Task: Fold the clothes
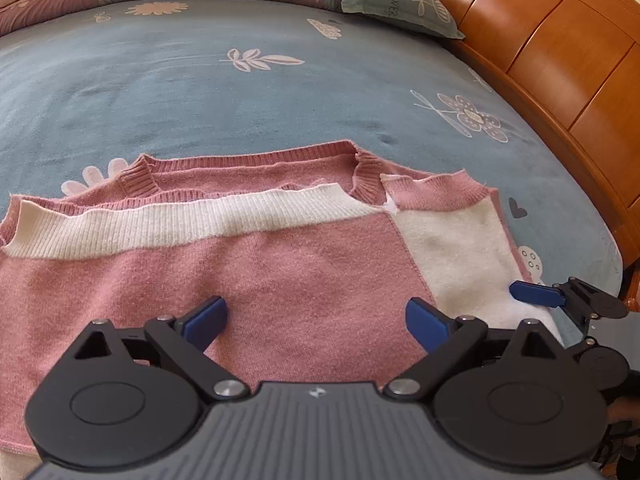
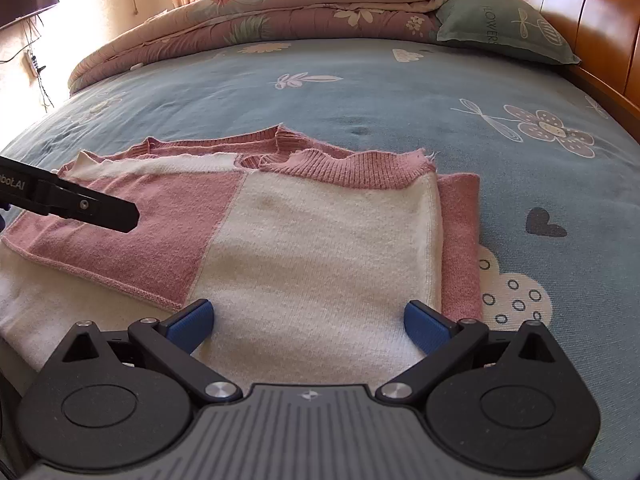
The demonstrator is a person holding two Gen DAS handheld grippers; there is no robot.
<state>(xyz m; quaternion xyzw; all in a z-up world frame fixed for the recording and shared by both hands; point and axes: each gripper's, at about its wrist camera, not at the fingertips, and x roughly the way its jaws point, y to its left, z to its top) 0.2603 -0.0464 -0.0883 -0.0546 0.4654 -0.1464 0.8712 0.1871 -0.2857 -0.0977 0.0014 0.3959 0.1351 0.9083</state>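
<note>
A pink and white knit sweater [image 1: 280,264] lies partly folded on the blue floral bed sheet [image 1: 240,92]. It also shows in the right wrist view [image 2: 304,240], with a pink ribbed hem on top at the far edge. My left gripper [image 1: 316,316] is open and empty, just above the sweater's pink panel. My right gripper [image 2: 308,320] is open and empty, just above the white panel near the sweater's right edge. One blue finger of the right gripper [image 1: 536,294] shows in the left wrist view. The left gripper's black body [image 2: 80,204] shows at the left of the right wrist view.
A wooden headboard [image 1: 560,60] runs along the right side of the bed. A folded floral quilt [image 2: 280,12] and a green pillow [image 2: 504,24] lie at the far end. The bed sheet [image 2: 400,92] stretches beyond the sweater.
</note>
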